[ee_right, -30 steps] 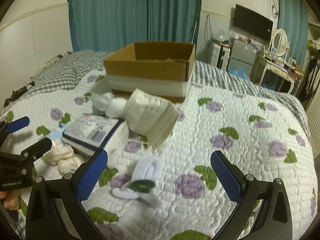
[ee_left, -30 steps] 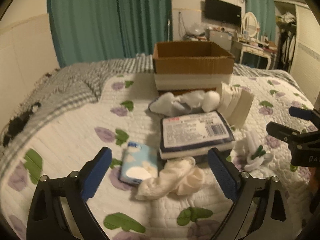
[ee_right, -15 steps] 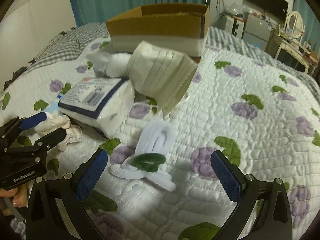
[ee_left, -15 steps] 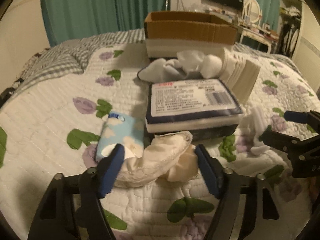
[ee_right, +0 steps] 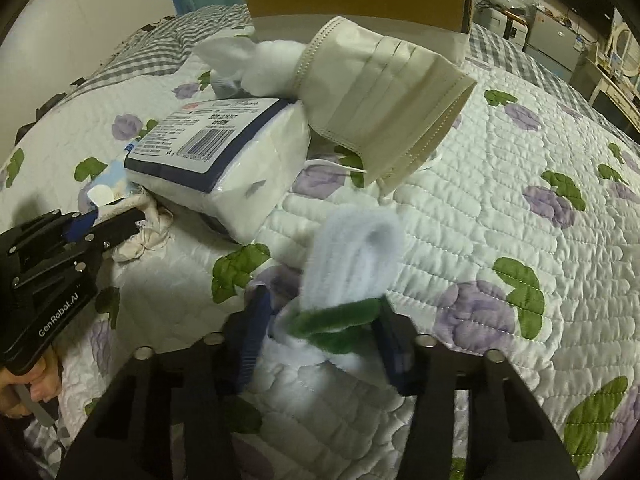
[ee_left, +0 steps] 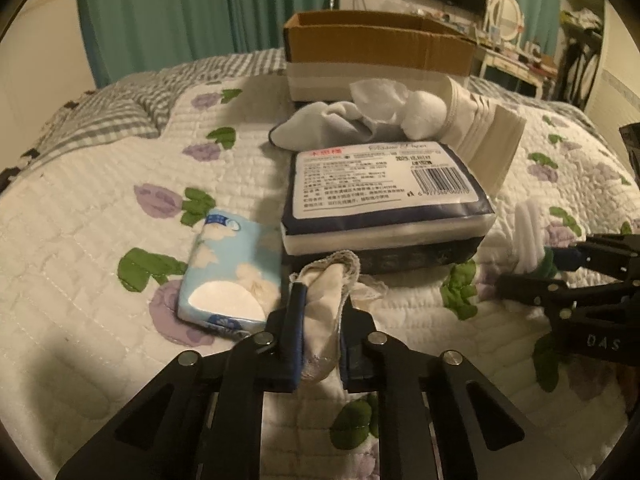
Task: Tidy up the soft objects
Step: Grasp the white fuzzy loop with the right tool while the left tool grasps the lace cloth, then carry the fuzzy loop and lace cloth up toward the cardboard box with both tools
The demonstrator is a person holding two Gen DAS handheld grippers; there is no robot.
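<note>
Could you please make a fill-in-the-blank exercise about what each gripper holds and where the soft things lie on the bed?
1. The left gripper is shut on the cream ____ cloth.
2. The right gripper closes on the white fuzzy bundle wrapped with a ____ pipe cleaner.
3. The pleated white face mask leans on the ____ pack of tissues.
4. Behind them stands the open brown ____ box.

Missing words: lace-edged; green; navy-edged; cardboard

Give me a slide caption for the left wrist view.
Left gripper shut on cream sock, beside tissue pack on the floral quilt.
</note>
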